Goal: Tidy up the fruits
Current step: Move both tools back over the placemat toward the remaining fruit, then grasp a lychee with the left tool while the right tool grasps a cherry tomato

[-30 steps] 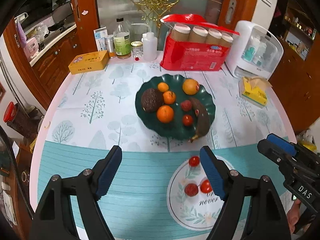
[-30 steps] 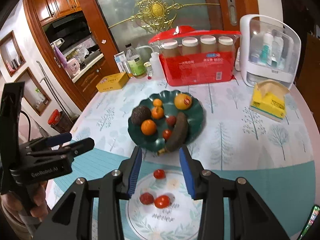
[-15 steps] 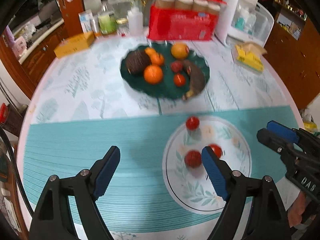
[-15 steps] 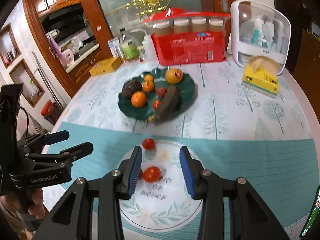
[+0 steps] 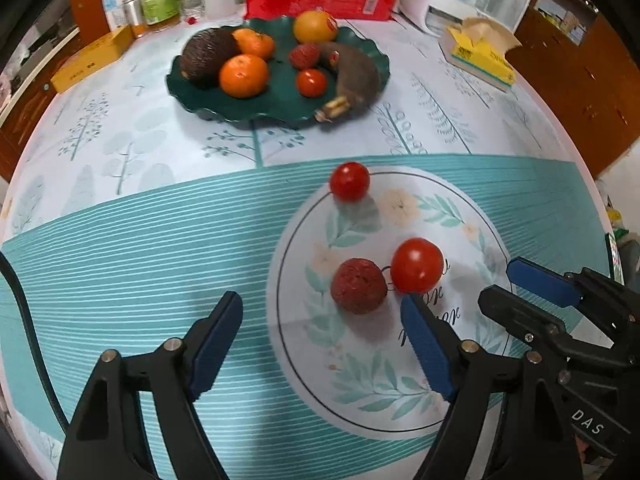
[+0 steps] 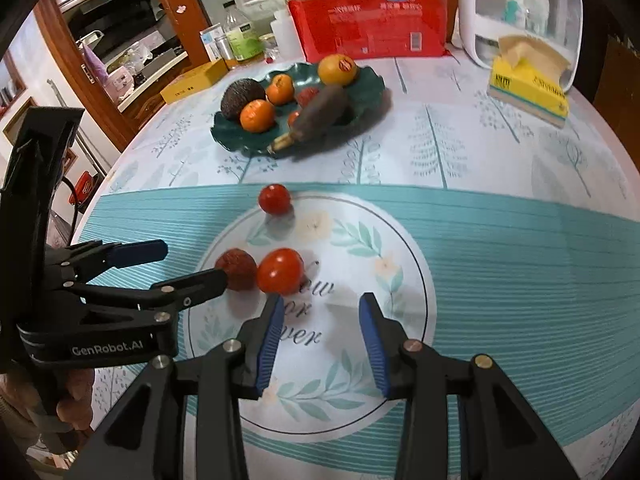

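A dark red lychee (image 5: 359, 286) and a red tomato (image 5: 417, 265) lie touching on the printed white circle (image 5: 460, 380) of the tablecloth. A smaller tomato (image 5: 349, 181) sits at the circle's far edge. My left gripper (image 5: 324, 340) is open and empty, low over the cloth just short of the lychee. My right gripper (image 6: 320, 332) is open and empty, just short and right of the tomato (image 6: 280, 271). The green plate (image 5: 280, 108) beyond holds oranges, an avocado, a brown banana, a lychee and a tomato.
A red box of jars (image 6: 368, 36), bottles (image 6: 240, 36), a yellow box (image 6: 192, 82), a white case (image 6: 520, 12) and a yellow tissue pack (image 6: 528, 84) stand along the far side of the round table. The table's right edge (image 5: 576, 152) is near.
Both grippers have moved forward and down toward the three fruits on the printed circle. Both stay open and empty. The fruits have not moved.
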Tool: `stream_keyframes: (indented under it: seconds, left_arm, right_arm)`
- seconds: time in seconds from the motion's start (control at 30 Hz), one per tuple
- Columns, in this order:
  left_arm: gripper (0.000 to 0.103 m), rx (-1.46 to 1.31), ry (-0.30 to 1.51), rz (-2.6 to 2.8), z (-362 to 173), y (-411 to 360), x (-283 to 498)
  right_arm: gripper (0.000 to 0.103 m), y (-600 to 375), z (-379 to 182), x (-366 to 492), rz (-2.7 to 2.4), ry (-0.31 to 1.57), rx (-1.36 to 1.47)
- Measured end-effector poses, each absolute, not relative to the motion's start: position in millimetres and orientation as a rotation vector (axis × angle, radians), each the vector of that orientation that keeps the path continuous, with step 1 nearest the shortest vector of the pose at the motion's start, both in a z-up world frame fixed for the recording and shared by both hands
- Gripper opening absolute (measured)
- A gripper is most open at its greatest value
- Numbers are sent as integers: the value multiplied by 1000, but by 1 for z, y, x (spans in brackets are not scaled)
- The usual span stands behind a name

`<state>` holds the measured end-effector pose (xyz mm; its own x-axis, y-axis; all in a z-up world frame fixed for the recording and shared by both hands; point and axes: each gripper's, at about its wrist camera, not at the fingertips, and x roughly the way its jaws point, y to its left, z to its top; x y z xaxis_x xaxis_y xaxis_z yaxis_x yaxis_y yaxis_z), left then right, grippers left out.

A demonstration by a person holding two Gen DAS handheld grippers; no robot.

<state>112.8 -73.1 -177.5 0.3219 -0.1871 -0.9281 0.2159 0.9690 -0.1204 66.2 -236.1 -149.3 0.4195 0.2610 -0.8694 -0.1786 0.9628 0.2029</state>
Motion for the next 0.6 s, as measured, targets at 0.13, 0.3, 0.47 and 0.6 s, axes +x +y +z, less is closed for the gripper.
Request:
stream_keyframes:
  seconds: [0.13, 0.3, 0.47, 0.6]
  left_arm:
    - [64, 27, 1237, -283, -186, -78, 115]
    - [61, 1, 1250, -299, -192, -78, 120]
    - [49, -18, 1239, -332, -192, -79, 126]
    - [31, -43, 1235, -377, -192, -81, 130]
  right_arm:
    - [40, -236, -156, 66, 279, 1116, 92]
    - [40, -230, -161, 68, 296, 1123, 90]
    - [40, -220, -167, 72, 316, 1128, 64]
    - [40, -215, -171, 75, 325, 1135, 55]
